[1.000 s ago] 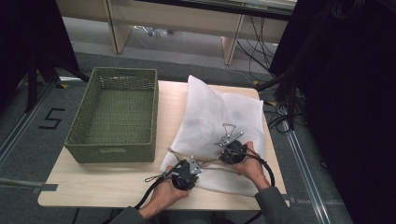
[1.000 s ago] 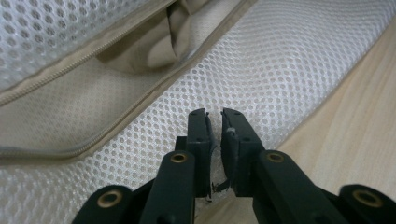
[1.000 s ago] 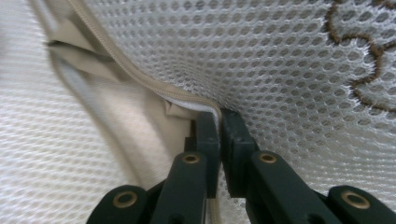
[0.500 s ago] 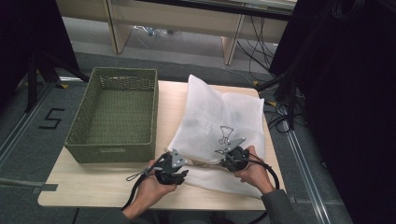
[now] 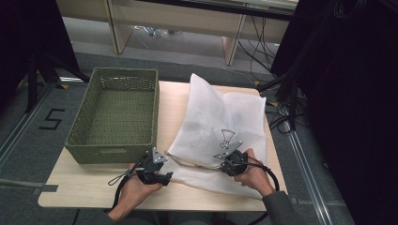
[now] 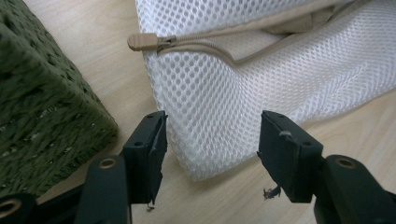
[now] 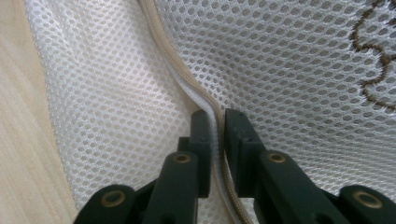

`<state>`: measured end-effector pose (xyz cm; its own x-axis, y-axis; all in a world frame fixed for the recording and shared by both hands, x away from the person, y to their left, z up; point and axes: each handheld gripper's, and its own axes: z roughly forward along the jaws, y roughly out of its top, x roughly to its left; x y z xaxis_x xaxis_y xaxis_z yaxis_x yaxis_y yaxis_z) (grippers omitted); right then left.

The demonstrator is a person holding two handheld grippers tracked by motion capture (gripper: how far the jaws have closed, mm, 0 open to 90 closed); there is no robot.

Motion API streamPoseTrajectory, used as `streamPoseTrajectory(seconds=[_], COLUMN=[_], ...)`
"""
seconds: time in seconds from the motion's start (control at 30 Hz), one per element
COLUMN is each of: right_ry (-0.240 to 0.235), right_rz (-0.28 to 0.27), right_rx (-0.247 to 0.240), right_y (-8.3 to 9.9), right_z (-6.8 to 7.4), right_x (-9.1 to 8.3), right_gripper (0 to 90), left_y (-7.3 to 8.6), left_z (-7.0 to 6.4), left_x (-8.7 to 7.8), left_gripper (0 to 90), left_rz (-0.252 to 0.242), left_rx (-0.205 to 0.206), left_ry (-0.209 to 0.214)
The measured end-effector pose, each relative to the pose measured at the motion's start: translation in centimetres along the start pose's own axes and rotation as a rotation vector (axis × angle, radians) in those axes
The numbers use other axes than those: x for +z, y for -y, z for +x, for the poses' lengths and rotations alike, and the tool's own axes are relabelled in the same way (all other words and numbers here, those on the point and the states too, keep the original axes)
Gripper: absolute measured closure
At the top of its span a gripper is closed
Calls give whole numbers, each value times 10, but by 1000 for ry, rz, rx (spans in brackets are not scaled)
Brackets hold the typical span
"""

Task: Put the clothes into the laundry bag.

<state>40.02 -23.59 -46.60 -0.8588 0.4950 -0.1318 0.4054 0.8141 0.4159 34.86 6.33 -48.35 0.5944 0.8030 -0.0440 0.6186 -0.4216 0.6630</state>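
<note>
Grey flooring and dark equipment surround a pale wooden worktop (image 5: 94, 192), on which a woven green basket (image 5: 115, 112) stands at the left and a white mesh laundry bag (image 5: 220, 117) is spread at the right, its near corner lying just beside the basket. The beige zipper band (image 7: 187, 79) along the bag's edge is clamped between the closed jaws of the right gripper (image 7: 215, 121), seen in the high view at the bag's near edge (image 5: 231, 161). The left gripper (image 6: 210, 140) is held with its jaws spread wide, one on each side of the bag's rounded corner and not touching it; the tan zipper pull (image 6: 145, 41) lies beyond, at the end of the zip.

Judged from this position, the small pull could be missed and loose mesh pinched instead, since the wide-spread jaws are aimed at the corner rather than at the tab. If the right gripper's narrow hold slips, the fabric could bunch, and the slider could jam or the whole bag could be dragged against the basket.
</note>
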Motion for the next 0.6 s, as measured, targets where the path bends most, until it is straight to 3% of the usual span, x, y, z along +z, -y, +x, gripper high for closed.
streamPoseTrajectory(seconds=[0.27, 0.33, 0.4, 0.43, 0.6], right_ry=[71, 82, 93, 94, 65], right_rz=[-24, -24, -15, -4, -4], right_rx=[-63, -93, -91, -129, -80], right_y=[-7, -10, -10, -10, -10], right_z=[12, 16, 17, 17, 17], right_x=[-1, 0, 1, 3, -5], right_gripper=[696, 723, 763, 851, 880], left_y=[0, 0, 1, 1, 2], left_z=[-1, -1, -1, 0, 3], left_x=[2, 2, 3, 5, 6], left_gripper=[402, 398, 391, 386, 378], left_rz=[5, 3, 10, 13, 16], left_rx=[3, 0, 4, 3, 0], left_ry=[11, 8, 11, 10, 10])
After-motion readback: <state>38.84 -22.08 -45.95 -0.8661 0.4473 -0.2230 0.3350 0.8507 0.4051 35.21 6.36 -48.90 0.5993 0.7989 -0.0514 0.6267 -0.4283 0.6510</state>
